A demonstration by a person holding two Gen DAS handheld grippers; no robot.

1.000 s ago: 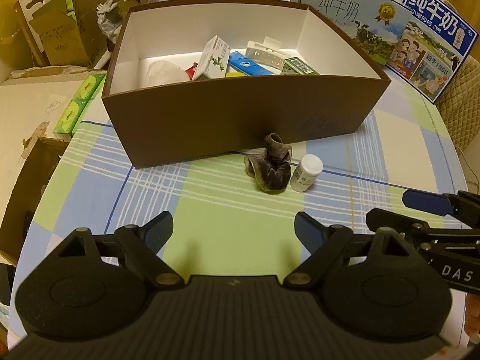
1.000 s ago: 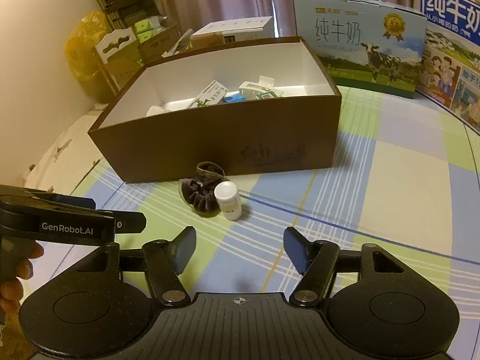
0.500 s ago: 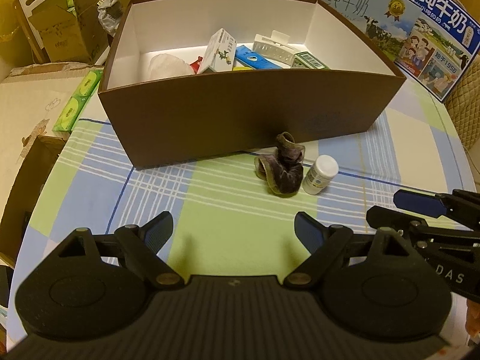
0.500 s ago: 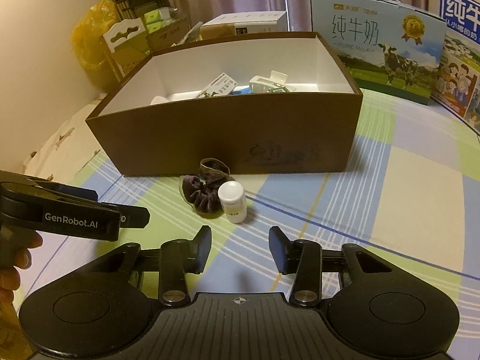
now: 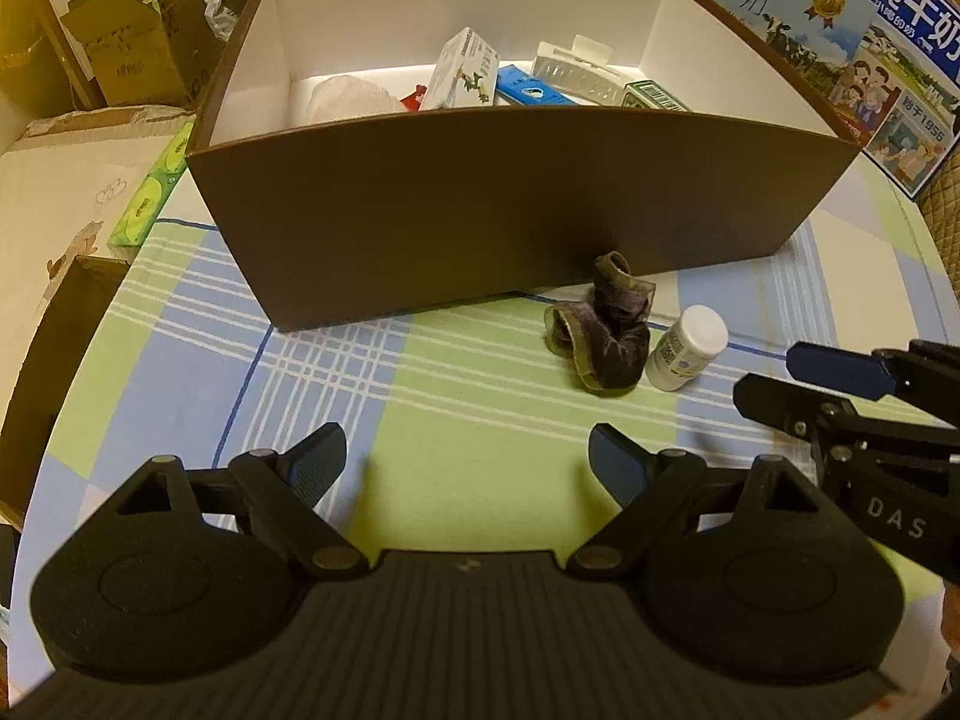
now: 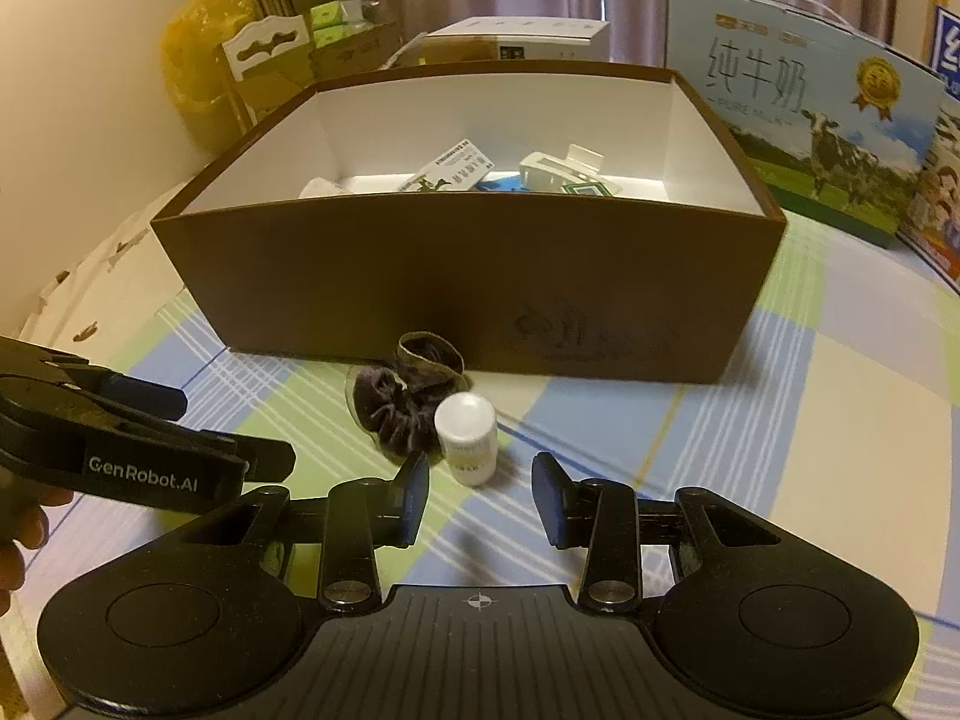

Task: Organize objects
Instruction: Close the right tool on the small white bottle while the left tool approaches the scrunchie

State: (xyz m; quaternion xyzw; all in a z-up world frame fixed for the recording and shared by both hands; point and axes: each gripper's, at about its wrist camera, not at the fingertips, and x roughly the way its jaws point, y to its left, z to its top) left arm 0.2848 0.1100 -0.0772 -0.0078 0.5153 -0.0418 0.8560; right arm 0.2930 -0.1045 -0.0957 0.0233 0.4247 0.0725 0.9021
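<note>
A brown box (image 5: 510,198) (image 6: 450,276) with a white inside stands on the checked tablecloth and holds a white-green carton (image 5: 462,78), a blue packet (image 5: 528,90), a white clip (image 5: 576,66) and more. In front of it lie a dark velvet scrunchie (image 5: 600,342) (image 6: 396,408) and a small white bottle (image 5: 687,351) (image 6: 467,438), touching. My left gripper (image 5: 465,456) (image 6: 228,429) hangs open and empty, left of both. My right gripper (image 6: 481,492) (image 5: 804,381) sits just short of the bottle, its jaws narrowed but apart, nothing between them.
Two blue milk cartons (image 5: 780,0) (image 6: 798,96) stand behind and right of the box. Cardboard boxes (image 5: 108,48) and green tissue packs (image 5: 156,186) crowd the left beyond the table edge. A hand (image 6: 18,540) holds the left gripper.
Both grippers have come lower and closer to the scrunchie and bottle. The right gripper's jaws have narrowed from wide apart to a small gap. The objects have not moved.
</note>
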